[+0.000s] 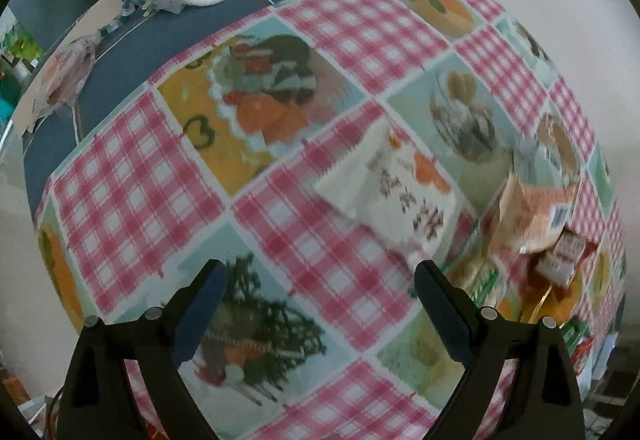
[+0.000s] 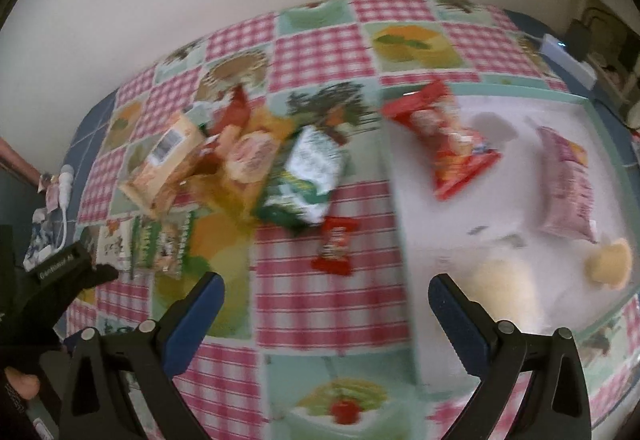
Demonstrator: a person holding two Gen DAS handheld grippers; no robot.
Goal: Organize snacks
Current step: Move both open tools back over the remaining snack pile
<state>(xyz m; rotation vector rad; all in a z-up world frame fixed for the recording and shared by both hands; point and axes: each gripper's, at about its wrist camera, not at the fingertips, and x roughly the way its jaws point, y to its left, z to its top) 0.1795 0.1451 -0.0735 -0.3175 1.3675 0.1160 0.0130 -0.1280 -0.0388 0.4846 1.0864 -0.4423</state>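
Both grippers open, empty; small red packet (image 2: 335, 246) ahead of right gripper (image 2: 326, 294).

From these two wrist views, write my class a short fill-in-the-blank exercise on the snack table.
1. The red snack packet lies inside the white ____.
2. The jaws of the right hand-held gripper stand ____.
3. The tablecloth's checked squares are white and ____.
4. Nothing is between the fingers of the ____ hand-held gripper, seen over the cloth.

Missing words: tray; open; pink; left
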